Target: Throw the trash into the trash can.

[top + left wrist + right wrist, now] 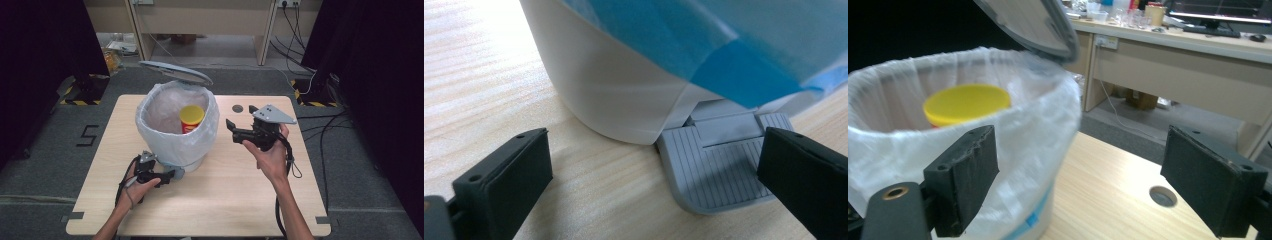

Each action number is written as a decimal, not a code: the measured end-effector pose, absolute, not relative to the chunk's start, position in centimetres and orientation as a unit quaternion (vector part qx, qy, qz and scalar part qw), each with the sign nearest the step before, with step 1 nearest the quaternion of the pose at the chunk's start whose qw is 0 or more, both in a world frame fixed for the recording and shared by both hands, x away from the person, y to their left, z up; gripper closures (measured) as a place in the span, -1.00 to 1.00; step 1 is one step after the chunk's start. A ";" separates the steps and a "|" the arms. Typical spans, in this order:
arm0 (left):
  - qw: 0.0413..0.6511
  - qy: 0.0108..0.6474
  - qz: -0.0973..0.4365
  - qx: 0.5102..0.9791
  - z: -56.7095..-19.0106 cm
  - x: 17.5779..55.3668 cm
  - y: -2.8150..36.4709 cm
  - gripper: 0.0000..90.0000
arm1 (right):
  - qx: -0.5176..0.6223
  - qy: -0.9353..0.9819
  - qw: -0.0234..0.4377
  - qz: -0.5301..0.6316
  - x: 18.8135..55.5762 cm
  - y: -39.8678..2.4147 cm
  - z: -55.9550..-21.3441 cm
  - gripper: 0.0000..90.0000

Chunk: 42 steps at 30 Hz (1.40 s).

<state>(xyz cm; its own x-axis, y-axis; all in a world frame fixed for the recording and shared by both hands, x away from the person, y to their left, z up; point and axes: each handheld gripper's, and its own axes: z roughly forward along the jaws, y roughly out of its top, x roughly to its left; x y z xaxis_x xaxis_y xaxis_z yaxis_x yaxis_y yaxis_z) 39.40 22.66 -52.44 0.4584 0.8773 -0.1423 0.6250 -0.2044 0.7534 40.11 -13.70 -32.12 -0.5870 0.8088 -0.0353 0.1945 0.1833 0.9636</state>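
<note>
1. Pedal bin (176, 131): white body, pale liner bag folded over the rim, stands on the wooden table (240, 200) left of centre. Lid (175, 71) is tipped up at the far side, so the mouth is open
2. Inside it a canister with a yellow cap (192, 118) stands upright, long axis vertical, cap just below the rim; the right gripper view shows the same yellow cap (967, 103) behind the liner edge
3. Grey ribbed foot pedal (719, 167) juts from the base of the bin on the near side, flat on the table
4. Left gripper (167, 176) lies low at the bin's foot. In its own view the jaws are spread and hold nothing: one black jaw overlaps the pedal's edge, the other is over bare table. With the lid up, it is likely pressing the pedal, though contact cannot be confirmed
5. Right gripper (241, 125) is held up in the hand to the right of the bin, at about rim height, jaws spread and empty, pointing toward the bin
6. Key relation: the bin mouth and canister lie to the left of the right jaws, just past the rim; the right hand is nearer the mouth, the left nearer the pedal
7. Small round hole in the table (237, 108) sits beyond the right gripper
</note>
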 end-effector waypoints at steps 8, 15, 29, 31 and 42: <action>0.391 0.495 0.161 0.759 -52.4 39.4 22.7 -0.99 | 0.376 0.707 0.287 0.526 40.4 -15.7 -34.2 -0.65; 0.391 0.495 0.161 0.759 -52.4 39.4 22.7 -0.99 | 0.390 0.708 0.284 0.516 40.6 -17.1 -36.5 -0.65; 0.390 0.494 0.162 0.760 -52.4 39.4 22.7 -0.99 | 0.417 0.711 0.271 0.497 40.3 -19.0 -40.8 -0.65; 0.390 0.494 0.162 0.760 -52.4 39.4 22.7 -0.99 | 0.425 0.711 0.266 0.494 40.2 -19.2 -41.9 -0.65; 0.389 0.494 0.162 0.760 -52.4 39.4 22.7 -0.99 | 0.439 0.718 0.254 0.476 39.8 -19.5 -44.8 -0.65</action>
<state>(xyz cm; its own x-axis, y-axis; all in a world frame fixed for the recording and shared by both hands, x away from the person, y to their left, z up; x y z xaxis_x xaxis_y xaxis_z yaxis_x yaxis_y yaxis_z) 39.41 22.68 -52.44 0.4590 0.8776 -0.1385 0.6251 -0.2082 0.7523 39.80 -19.51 -44.81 -0.4854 0.8727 0.0523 0.3886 0.1618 0.9071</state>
